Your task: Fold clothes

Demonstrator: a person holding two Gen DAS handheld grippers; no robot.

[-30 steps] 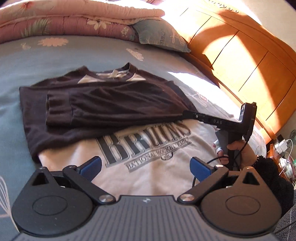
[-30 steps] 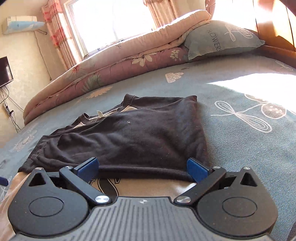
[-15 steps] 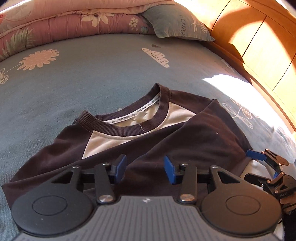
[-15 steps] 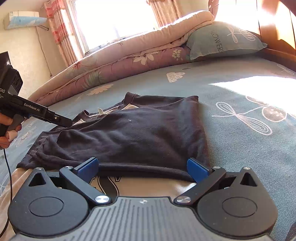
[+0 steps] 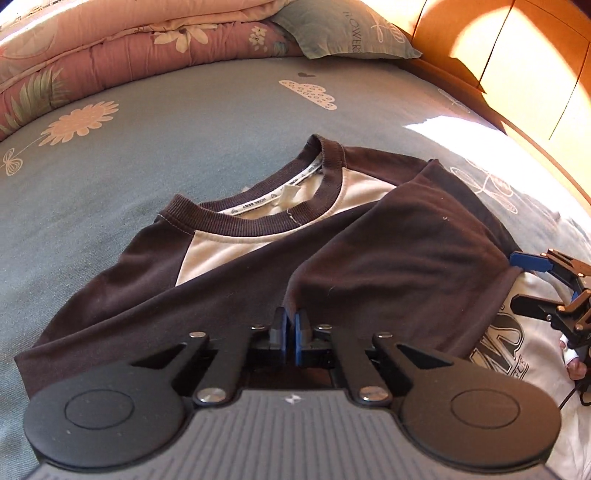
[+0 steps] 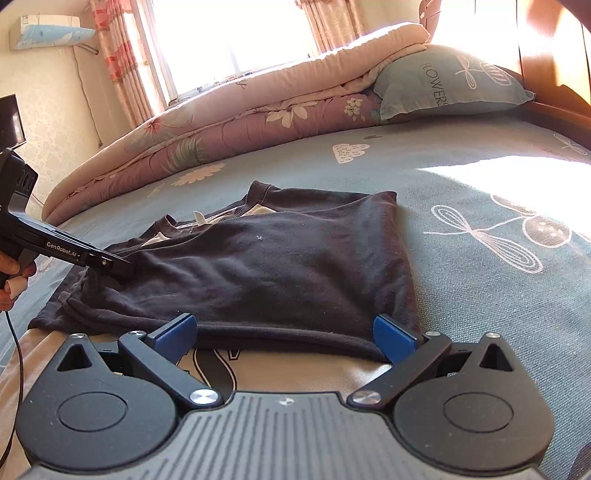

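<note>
A dark brown and cream sweatshirt (image 5: 258, 258) was spread on the blue patterned bed (image 5: 184, 122), its ribbed collar (image 5: 258, 218) turned toward the folded quilt (image 5: 129, 48) and the pillow (image 5: 343, 33) at the far edge of the bed. One dark sleeve (image 5: 399, 266) had been laid across the chest, so that the printed lettering (image 5: 506, 339) showed only below its hem. The left claw (image 5: 290, 334) was clenched on a raised fold of that dark sleeve — its blue pads pressed together with the cloth pinched between them. In the right wrist view the same claw (image 6: 110, 264) was seen from the side, its tip buried in the sleeve near the left edge of the garment, with a hand (image 6: 11, 280) wrapped around the grip. The right claw (image 6: 284, 336) was released, its blue pads (image 6: 173, 330) spread wide and resting just at the lower hem of the folded sleeve — touching it or merely beside it could not be told. A wooden headboard (image 5: 517, 55) was seen along the bed's right edge.
</note>
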